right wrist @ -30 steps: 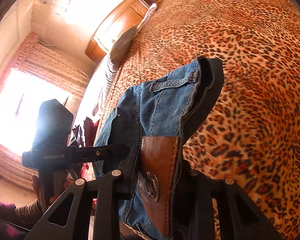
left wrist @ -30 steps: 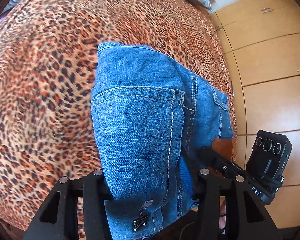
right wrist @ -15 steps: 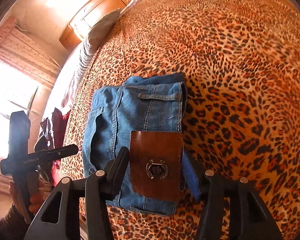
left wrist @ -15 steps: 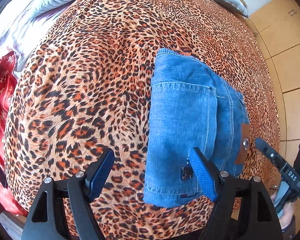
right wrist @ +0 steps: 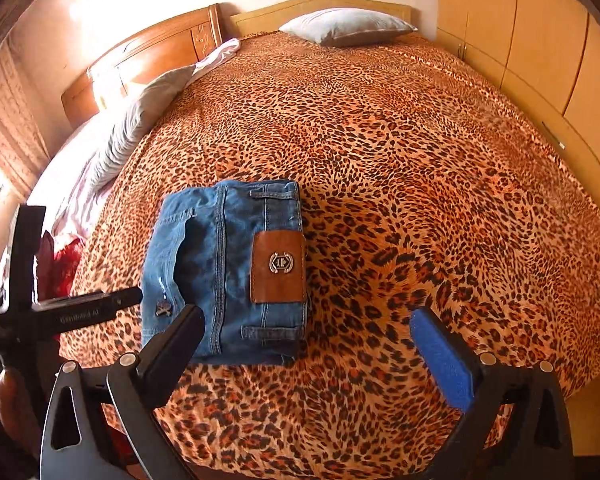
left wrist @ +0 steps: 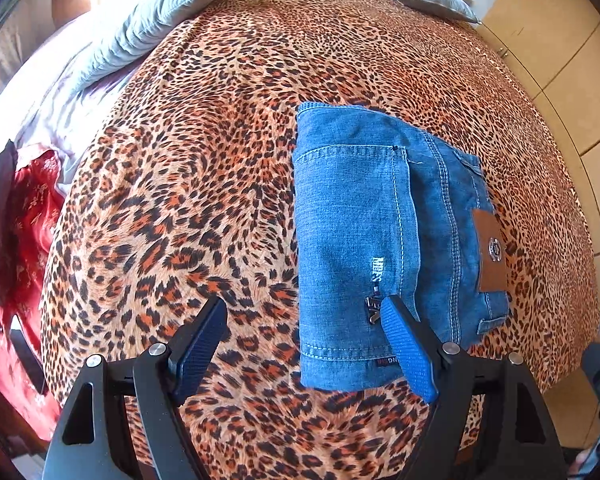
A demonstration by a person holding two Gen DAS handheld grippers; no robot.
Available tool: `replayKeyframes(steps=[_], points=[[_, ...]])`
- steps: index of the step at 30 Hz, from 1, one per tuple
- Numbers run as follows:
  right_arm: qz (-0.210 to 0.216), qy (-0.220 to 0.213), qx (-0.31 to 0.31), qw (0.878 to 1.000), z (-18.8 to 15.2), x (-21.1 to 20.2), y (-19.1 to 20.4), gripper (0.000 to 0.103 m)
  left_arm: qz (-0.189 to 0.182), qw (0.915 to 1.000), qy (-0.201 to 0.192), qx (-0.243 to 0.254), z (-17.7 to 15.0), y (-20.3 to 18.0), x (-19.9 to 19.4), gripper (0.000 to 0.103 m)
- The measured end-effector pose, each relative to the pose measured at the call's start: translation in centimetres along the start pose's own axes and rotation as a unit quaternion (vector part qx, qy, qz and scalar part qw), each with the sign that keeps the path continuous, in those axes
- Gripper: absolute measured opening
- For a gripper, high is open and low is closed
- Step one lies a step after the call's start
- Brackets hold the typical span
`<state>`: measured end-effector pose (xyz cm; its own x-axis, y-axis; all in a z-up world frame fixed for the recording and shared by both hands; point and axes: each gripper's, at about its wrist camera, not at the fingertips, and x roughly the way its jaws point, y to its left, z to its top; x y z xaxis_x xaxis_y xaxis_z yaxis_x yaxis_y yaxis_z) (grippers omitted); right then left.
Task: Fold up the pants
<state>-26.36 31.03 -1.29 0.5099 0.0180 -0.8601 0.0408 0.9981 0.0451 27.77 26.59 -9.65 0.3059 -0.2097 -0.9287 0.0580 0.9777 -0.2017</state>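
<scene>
Both cams ride on the handheld grippers and look steeply down over the near edge of the bed (left wrist: 228,128), fingers poking up from the bottom of each frame. Left one sits close over the jeans (left wrist: 364,240) with them off to its right, right one is a bit further back with the jeans (right wrist: 220,264) left of centre and the headboard (right wrist: 152,56) beyond. They share the jeans, the bedspread and the pillows (the right view also catches the left gripper (right wrist: 84,312) at its left edge).
</scene>
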Motion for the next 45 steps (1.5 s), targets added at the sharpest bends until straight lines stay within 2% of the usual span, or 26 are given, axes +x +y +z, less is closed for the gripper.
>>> replayKeyframes(steps=[5,8,13,17,21,23,32,45], points=[[0.003,-0.001,-0.041,0.999,-1.5,-1.1,1.2,0.103,0.015,0.9994,-0.024,-0.019,-3.5,-0.9,-1.5,0.079],[-0.003,-0.019,-0.065,0.998,-2.5,-2.5,1.3,0.103,0.01,0.9986,-0.037,-0.038,-5.8,-1.6,-2.4,0.079],[-0.007,-0.031,-0.069,0.997,-4.8,-4.9,0.2,0.103,-0.005,0.995,-0.063,-0.077,-9.6,-2.6,-4.8,0.079],[-0.004,-0.031,-0.059,0.998,-7.4,-6.4,-1.2,0.103,0.01,0.9932,-0.097,-0.065,-12.7,-4.2,-7.2,0.079],[-0.005,-0.035,-0.038,0.999,-10.1,-7.8,-3.0,0.103,0.027,0.9941,-0.095,-0.045,-15.5,-6.0,-8.5,0.079],[-0.005,-0.036,-0.028,0.999,-11.0,-8.4,-3.8,0.103,0.049,0.9935,-0.097,-0.033,-16.8,-6.9,-9.3,0.079],[-0.001,-0.044,-0.005,0.999,-13.0,-10.6,-6.6,0.103,0.079,0.9884,-0.129,-0.01,-20.8,-9.5,-12.1,0.079],[-0.011,-0.055,-0.009,0.998,-14.7,-12.2,-8.2,0.103,0.103,0.9812,-0.163,0.016,-23.6,-11.7,-14.0,0.079]])
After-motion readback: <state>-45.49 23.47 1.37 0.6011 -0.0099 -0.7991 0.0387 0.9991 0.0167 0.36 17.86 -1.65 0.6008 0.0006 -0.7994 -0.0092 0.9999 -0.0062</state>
